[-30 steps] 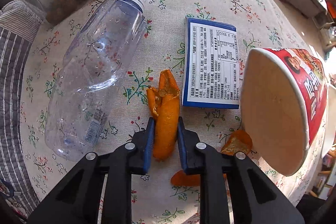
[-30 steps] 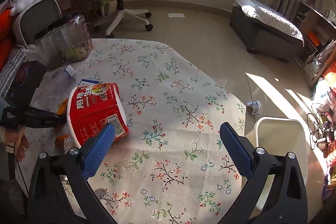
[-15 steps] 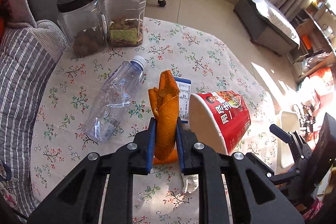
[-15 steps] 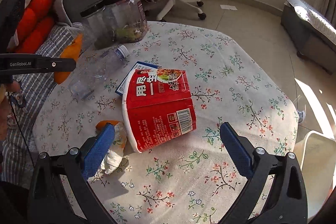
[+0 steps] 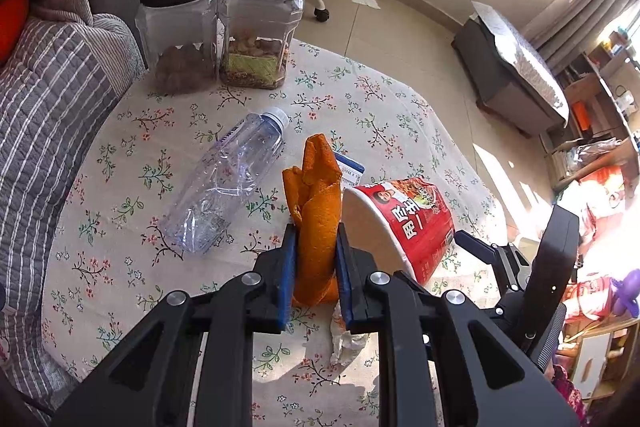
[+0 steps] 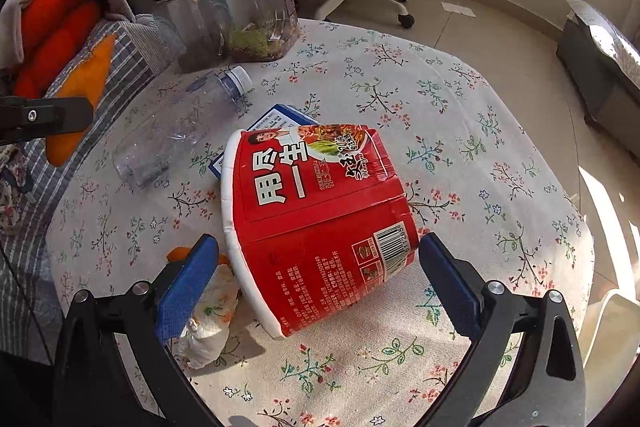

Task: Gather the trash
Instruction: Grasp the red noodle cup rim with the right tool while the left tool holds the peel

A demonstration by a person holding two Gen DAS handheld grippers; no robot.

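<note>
My left gripper (image 5: 316, 241) is shut on a curled strip of orange peel (image 5: 314, 195) and holds it above the floral tablecloth. The right wrist view shows that same orange peel (image 6: 86, 83) at the far left. A red instant-noodle cup (image 6: 320, 195) lies on its side, its white rim to the left. My right gripper (image 6: 316, 247) is open, one blue pad on each side of the cup and neither pressing on it. On the cloth lie a clear plastic bottle (image 5: 228, 183), a blue carton (image 6: 276, 117), a crumpled tissue (image 6: 210, 319) and a small peel scrap (image 6: 180, 253).
Two black-lidded plastic jars (image 5: 180, 31) (image 5: 260, 27) stand at the table's far edge. A grey striped cushion (image 5: 48, 115) borders the left side. A white bin (image 6: 608, 327) sits on the floor past the table's right edge. An office chair stands behind.
The left gripper lifted the orange peel off the cloth, then held still. The right gripper swung left and lower, so the noodle cup now sits between its fingers.
</note>
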